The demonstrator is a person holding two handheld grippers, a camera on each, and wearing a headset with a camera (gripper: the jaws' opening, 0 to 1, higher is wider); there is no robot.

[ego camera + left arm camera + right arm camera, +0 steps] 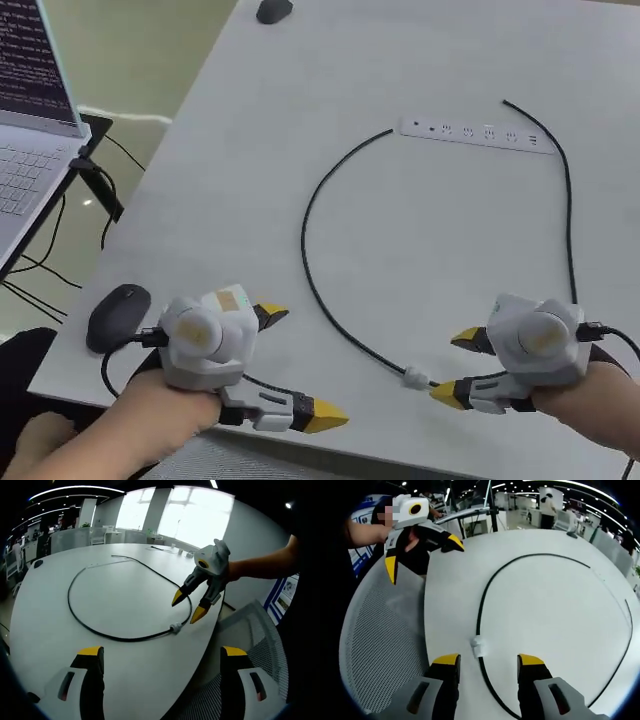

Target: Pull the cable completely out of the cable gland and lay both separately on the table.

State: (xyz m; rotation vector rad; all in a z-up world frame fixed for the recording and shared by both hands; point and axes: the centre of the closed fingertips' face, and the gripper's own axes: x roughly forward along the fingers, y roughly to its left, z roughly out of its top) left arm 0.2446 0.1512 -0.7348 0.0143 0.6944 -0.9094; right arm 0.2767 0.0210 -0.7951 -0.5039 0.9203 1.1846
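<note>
Gland sits on cable by the counter near edge, just ahead of right tongs, cable running along their axis. Right nearer, likely takes gland. Left tongs well apart. Both wide, empty.

The head view looks down from above the near edge of the table and takes in the whole loop of the cable. The left gripper view sits low by that edge and faces sideways across the top toward the right hand-held gripper. The right gripper view faces the opposite way, close over the cable gland, with the left hand-held gripper beyond. All three share the cable gland and loop.
</note>
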